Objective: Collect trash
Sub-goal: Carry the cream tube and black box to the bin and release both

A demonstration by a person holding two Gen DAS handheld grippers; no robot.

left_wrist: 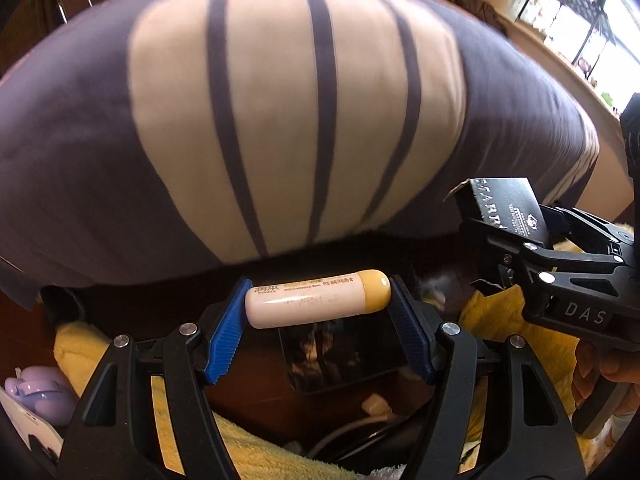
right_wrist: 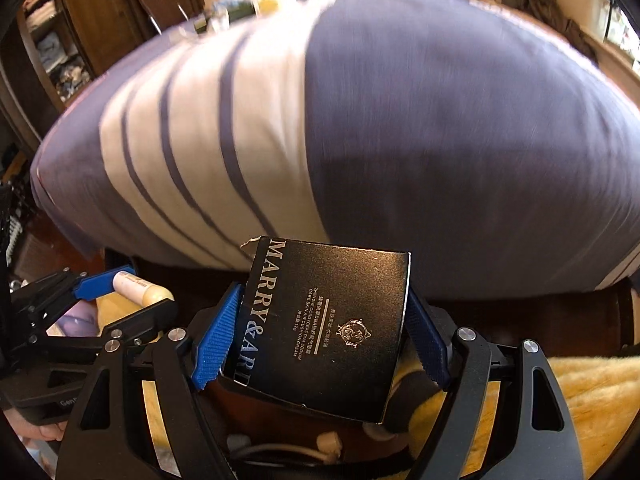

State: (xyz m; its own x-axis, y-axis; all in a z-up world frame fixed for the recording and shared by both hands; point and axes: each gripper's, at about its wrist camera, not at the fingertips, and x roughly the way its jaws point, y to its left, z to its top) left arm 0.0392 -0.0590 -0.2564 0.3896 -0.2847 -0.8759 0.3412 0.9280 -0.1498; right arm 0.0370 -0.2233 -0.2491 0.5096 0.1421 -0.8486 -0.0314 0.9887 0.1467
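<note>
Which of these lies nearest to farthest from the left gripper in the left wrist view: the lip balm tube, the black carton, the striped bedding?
1. Lip balm tube: clamped crosswise between the left gripper's blue pads.
2. Black carton: off to the right, held in the right gripper.
3. Striped bedding: beyond both, filling the upper view.

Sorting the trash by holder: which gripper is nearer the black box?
Right. The right gripper clamps the black box between its pads; the left gripper, beside it, is shut on the lip balm.
</note>
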